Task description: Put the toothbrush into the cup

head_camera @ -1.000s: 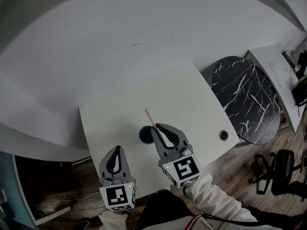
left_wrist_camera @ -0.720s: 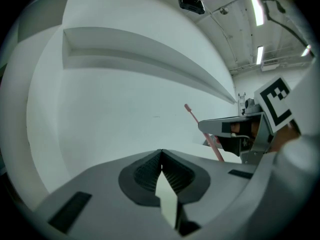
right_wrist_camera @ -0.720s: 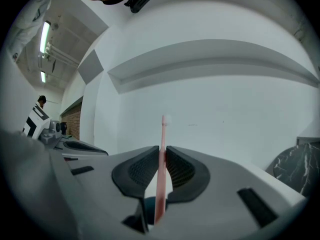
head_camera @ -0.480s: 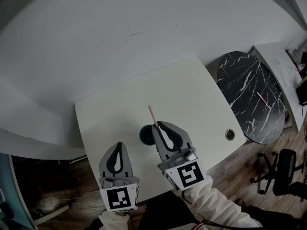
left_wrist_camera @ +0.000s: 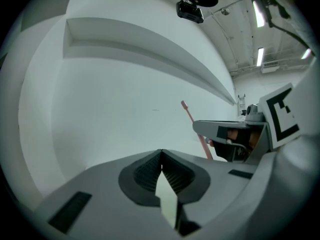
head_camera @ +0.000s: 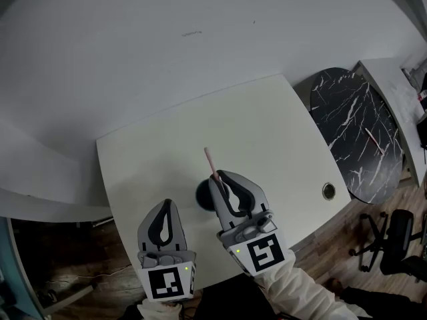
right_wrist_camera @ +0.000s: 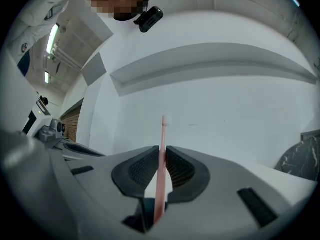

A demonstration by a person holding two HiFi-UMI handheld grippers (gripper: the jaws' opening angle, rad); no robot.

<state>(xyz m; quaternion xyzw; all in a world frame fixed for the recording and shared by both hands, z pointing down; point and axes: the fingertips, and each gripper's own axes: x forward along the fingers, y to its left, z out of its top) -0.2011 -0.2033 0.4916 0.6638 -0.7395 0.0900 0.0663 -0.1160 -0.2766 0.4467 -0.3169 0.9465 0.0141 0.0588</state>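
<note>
Head view: white square counter [head_camera: 267,132] carries a dark round cup [head_camera: 201,193], half hidden by the right gripper [head_camera: 215,180], which holds a thin pink toothbrush [head_camera: 209,163] tilted just above the cup. The left gripper [head_camera: 166,205] is beside it, clear of the cup. Left gripper view: jaws together, nothing between. Right gripper view: jaws narrow, clamped on the toothbrush shaft, bristle end up.

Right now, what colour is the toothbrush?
The toothbrush is pink with a whitish head, clearest in the right gripper view.
</note>
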